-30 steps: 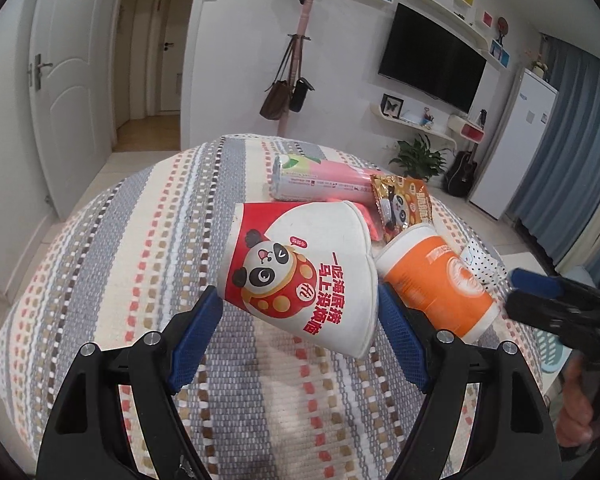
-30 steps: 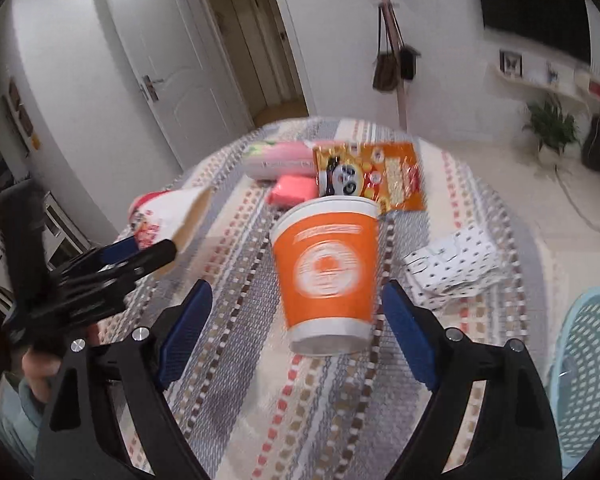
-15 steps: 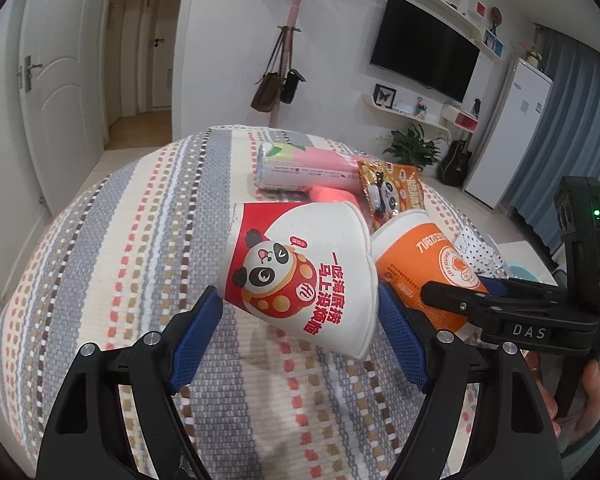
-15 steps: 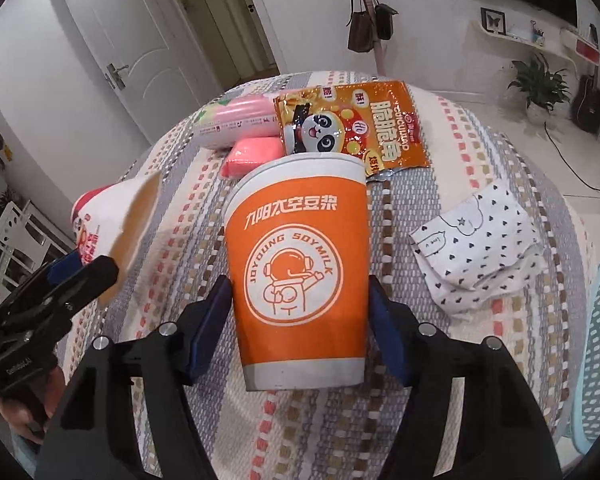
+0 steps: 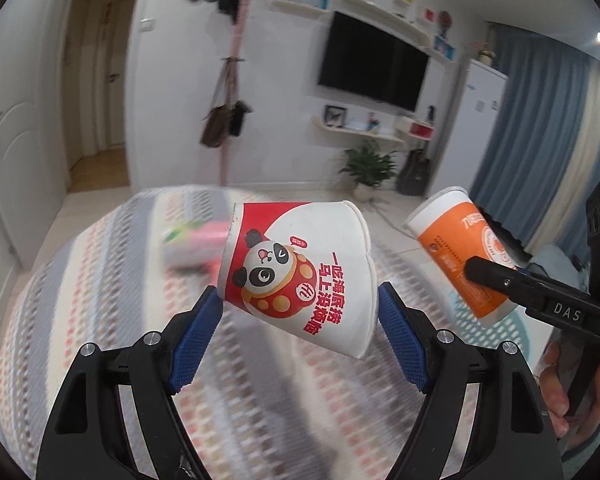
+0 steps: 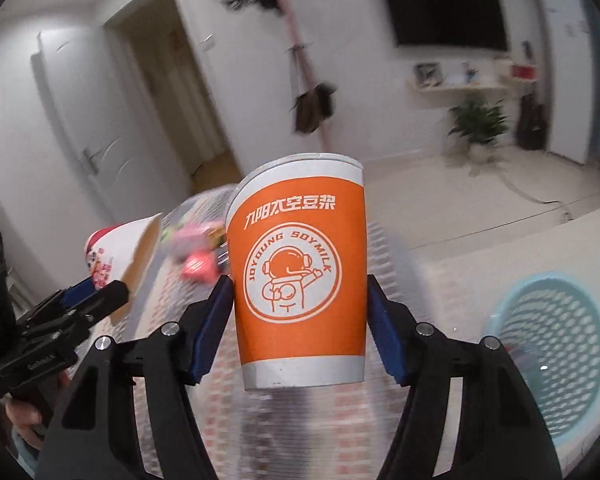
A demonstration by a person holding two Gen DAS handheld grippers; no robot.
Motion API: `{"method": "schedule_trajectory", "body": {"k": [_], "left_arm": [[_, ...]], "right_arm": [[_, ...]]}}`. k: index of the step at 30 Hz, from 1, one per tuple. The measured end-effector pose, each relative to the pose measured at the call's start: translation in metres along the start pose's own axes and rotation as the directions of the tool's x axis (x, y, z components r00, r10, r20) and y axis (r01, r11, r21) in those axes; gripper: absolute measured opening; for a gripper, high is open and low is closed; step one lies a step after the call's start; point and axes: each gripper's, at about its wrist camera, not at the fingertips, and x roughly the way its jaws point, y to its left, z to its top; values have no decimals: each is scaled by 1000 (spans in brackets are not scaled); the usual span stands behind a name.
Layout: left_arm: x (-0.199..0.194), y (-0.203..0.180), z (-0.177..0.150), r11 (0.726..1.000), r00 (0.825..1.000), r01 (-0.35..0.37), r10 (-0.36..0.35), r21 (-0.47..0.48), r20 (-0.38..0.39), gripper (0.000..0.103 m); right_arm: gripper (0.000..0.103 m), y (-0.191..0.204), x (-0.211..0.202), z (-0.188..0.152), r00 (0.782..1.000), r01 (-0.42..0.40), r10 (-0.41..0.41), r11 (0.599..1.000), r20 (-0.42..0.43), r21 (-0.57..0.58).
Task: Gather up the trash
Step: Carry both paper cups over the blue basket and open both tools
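Observation:
A red-and-white panda paper cup (image 5: 296, 264) hangs tilted above the striped table, with my left gripper (image 5: 298, 292) shut on it, blue pads against its base and rim. My right gripper (image 6: 297, 284) is shut on an upright orange soymilk cup (image 6: 300, 240), which is also held off the table. In the left wrist view the orange cup (image 5: 456, 248) shows at the right, tilted, in the other gripper's fingers (image 5: 496, 276). In the right wrist view the panda cup (image 6: 116, 248) shows at the left.
A light blue mesh basket (image 6: 556, 352) stands low at the right, beside the table. The round table with the striped cloth (image 5: 80, 300) still carries a blurred pink roll (image 5: 196, 240) and a pink packet (image 6: 198, 268). A hand (image 5: 560, 380) holds the right gripper.
The right gripper's jaws came in around the orange cup and gripped it. Both cups have risen off the table, and both views have swung to the right, bringing the basket closer.

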Motion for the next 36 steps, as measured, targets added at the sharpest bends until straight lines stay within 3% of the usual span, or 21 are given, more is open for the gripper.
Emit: {"method": "schedule_trajectory", "body": {"k": [5, 9, 16, 24, 32, 36], "left_arm": [[26, -52, 17, 995, 996, 86, -85, 45, -11, 76], [58, -99, 22, 982, 982, 179, -175, 53, -66, 76], [123, -172, 9, 946, 928, 323, -308, 41, -208, 76], [184, -242, -31, 924, 878, 368, -308, 104, -365, 76], [226, -263, -56, 913, 824, 396, -307, 97, -476, 77], [237, -272, -65, 907, 802, 414, -323, 80, -502, 78]], "right_arm": [[62, -62, -32, 3, 991, 110, -116, 990, 62, 94], [62, -117, -48, -7, 981, 174, -188, 965, 54, 195], [62, -209, -51, -39, 958, 277, -283, 891, -37, 361], [62, -271, -31, -87, 922, 388, -344, 807, -180, 446], [63, -304, -5, -130, 883, 467, -360, 744, -302, 478], [65, -310, -4, -136, 879, 475, -363, 735, -310, 484]]}}
